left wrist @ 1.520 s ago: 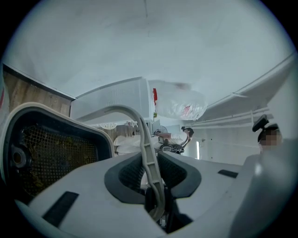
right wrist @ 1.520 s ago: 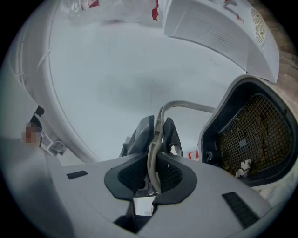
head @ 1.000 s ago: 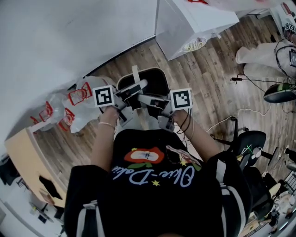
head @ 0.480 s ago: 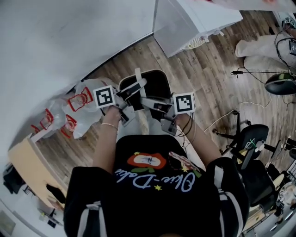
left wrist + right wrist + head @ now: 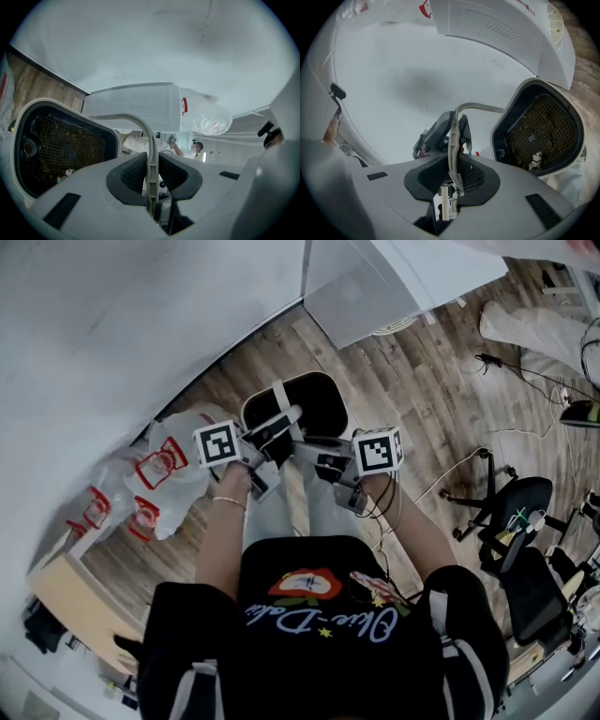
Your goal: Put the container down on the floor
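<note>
Pressure is coming from both sides: we are pinching the thin, white, arched plastic handle (image 5: 146, 126) with the left gripper (image 5: 151, 176). Its dark pads have just been closing further and are pressing flat against the strip lying between them. We are clamping the right gripper (image 5: 452, 176) on the same handle a little further along, its pads squeezing the strip too. In the right gripper view the other gripper is showing just beyond, gripping the same arch.

The handle is carrying the white-rimmed container (image 5: 75, 111) with a dark interior and a brownish mesh basket. The container is hanging open side up in front of our legs, over the grey-brown wooden plank floor (image 5: 403, 381). We cannot tell whether its base is touching the boards. Pale bits are lying on the mesh.

We are standing near the white wall (image 5: 112, 315). Crumpled clear plastic bags (image 5: 164, 460) with red print are lying on the floor just left of the container, and a large white box-shaped appliance (image 5: 375, 287) is standing beyond it. A black office chair (image 5: 511, 512) is sitting well apart on the right.
</note>
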Demonstrator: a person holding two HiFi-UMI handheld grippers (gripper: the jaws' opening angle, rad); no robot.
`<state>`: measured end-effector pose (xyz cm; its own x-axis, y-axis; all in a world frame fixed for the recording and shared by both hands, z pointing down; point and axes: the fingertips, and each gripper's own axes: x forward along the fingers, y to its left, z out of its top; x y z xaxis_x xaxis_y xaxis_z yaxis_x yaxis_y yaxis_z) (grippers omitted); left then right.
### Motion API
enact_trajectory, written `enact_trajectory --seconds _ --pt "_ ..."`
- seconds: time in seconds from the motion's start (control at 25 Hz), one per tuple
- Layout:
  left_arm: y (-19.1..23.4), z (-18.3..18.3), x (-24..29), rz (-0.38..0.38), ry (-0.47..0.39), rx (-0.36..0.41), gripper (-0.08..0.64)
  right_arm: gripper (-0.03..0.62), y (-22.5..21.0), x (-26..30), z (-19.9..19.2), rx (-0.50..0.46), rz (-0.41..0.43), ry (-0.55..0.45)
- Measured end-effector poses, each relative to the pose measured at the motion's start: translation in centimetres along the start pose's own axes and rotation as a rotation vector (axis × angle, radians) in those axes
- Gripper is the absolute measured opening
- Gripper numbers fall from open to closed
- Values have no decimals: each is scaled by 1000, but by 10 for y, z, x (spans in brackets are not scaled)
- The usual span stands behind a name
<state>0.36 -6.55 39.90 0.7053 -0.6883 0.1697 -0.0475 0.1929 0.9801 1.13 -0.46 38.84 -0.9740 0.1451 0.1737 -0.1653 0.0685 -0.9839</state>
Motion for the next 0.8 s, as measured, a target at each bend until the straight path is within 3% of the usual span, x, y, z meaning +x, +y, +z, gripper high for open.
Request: enact_trajectory --seconds 0.32,0.8 --pt "49 34 22 19 23 -13 66 64 -56 13 26 14 -59 -14" --pt "117 65 40 35 38 -32 66 64 -130 36 45 26 -73 -34"
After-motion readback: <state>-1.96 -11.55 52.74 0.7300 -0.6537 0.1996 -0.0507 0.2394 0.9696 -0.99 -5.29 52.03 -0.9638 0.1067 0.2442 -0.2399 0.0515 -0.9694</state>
